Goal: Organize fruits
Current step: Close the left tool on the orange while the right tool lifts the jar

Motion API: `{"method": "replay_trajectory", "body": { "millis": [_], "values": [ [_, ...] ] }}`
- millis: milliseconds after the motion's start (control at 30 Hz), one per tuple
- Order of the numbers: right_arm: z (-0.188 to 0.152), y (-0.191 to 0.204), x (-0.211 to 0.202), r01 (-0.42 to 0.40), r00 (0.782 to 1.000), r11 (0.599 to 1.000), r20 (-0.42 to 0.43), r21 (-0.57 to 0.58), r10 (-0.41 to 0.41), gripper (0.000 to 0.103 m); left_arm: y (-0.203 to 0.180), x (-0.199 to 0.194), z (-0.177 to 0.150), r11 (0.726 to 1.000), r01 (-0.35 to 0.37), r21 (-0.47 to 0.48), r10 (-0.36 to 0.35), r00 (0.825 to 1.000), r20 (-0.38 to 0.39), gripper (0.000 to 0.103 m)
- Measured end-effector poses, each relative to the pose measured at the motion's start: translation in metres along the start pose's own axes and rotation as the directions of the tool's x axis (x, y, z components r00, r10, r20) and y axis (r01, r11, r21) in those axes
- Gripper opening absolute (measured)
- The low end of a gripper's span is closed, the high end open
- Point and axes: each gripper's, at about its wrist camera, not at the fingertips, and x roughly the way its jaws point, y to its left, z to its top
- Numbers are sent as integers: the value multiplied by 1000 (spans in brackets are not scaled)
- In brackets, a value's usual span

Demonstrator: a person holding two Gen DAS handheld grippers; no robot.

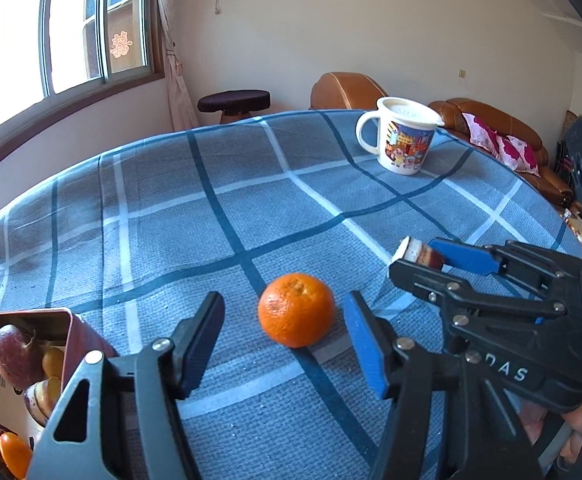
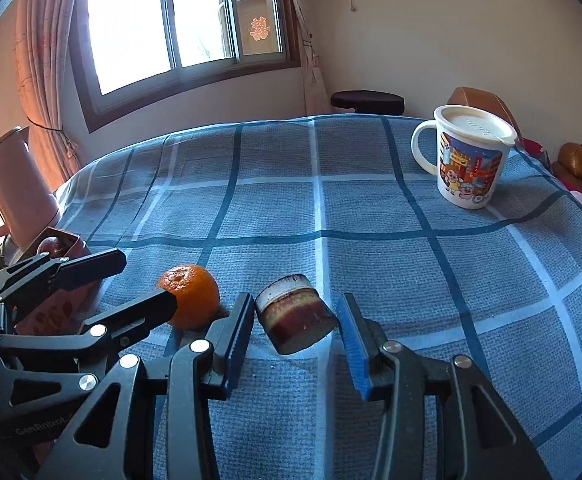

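Note:
An orange (image 1: 296, 310) sits on the blue checked tablecloth (image 1: 251, 208), between the spread fingers of my left gripper (image 1: 285, 320), which is open around it without touching. A short cut piece of sugarcane (image 2: 296, 318), dark purple with a pale cut end, sits tilted between the fingers of my right gripper (image 2: 297, 326); the left finger touches it, the right finger stands apart. In the left wrist view the right gripper (image 1: 423, 258) shows at the right with the sugarcane piece (image 1: 417, 254). In the right wrist view the orange (image 2: 190, 295) lies left, behind the left gripper's fingers (image 2: 103, 266).
A red tin box (image 1: 31, 352) with fruit inside stands at the left edge of the table. A lidded cartoon mug (image 1: 401, 140) stands at the far right. A pink kettle (image 2: 15, 184) is at the far left. Sofa and stool lie beyond the table.

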Motion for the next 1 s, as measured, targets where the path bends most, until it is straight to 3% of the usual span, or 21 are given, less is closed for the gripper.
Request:
{"method": "replay_trajectory", "body": {
  "millis": [467, 567, 1000],
  "values": [
    [0, -6, 0, 16, 1000, 999, -3, 33, -16, 45, 3, 25, 5, 999, 34, -4, -34, 997, -68, 62],
    [0, -3, 1, 19, 1000, 1000, -6, 14, -19, 45, 2, 36, 4, 998, 66, -5, -66, 990, -123, 51],
    [-1, 2, -9, 8, 999, 1000, 39, -10, -8, 45, 9, 19, 1, 998, 52, -34, -54, 997, -63, 49]
  ]
}}
